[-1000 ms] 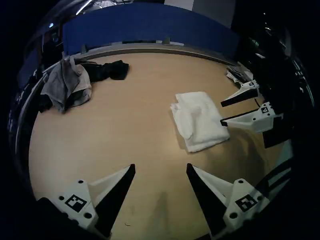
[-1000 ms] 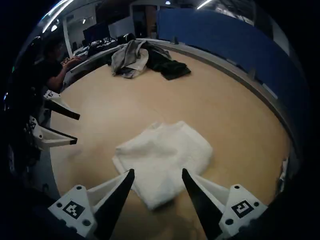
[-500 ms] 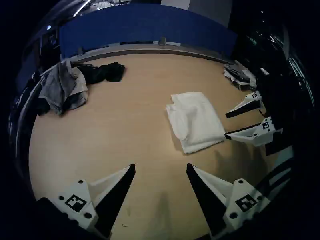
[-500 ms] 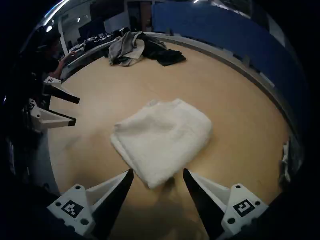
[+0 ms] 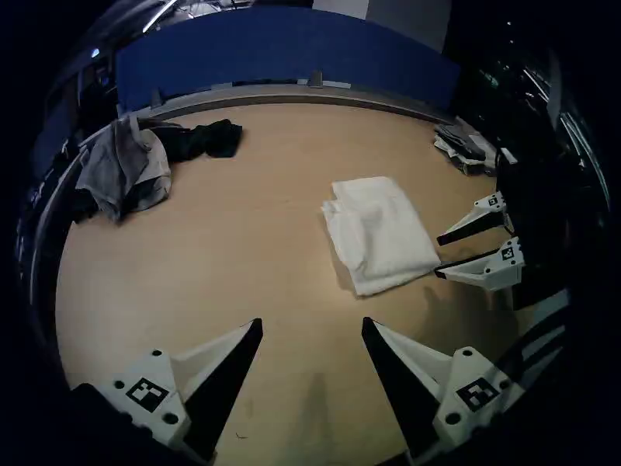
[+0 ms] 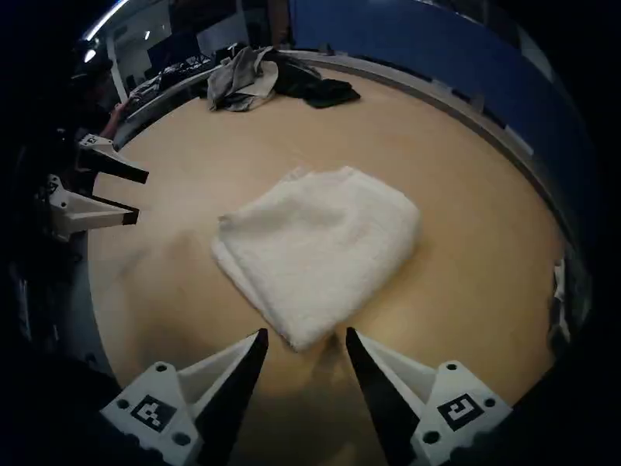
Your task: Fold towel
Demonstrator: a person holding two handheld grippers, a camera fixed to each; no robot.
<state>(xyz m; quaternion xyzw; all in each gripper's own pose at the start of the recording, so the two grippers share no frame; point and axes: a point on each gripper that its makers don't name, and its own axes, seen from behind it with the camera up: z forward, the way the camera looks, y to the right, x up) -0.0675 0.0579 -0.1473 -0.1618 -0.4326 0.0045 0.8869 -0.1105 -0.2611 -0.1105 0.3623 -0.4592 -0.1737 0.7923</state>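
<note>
A white towel (image 5: 376, 233), folded into a thick rectangle, lies flat on the wooden table (image 5: 233, 233). My left gripper (image 5: 310, 322) is open, well short of the towel and to its left, with nothing between its fingers. In the left gripper view my right gripper (image 5: 438, 257) hangs open beside the towel's right edge. In the right gripper view the towel (image 6: 322, 248) spreads out ahead, its near corner just in front of the open right gripper (image 6: 306, 332). The left gripper (image 6: 142, 198) stands open at the far left of that view.
A heap of grey and dark clothes (image 5: 124, 167) with a black garment (image 5: 202, 140) lies at the table's far left. A blue partition (image 5: 287, 50) runs along the back edge. Some folded cloth (image 5: 466, 147) sits at the right rim. Bare wood surrounds the towel.
My right gripper has drawn back off the towel, so its near corner now lies just ahead of the fingertips, and its fingers have narrowed slightly. The left gripper has hardly moved.
</note>
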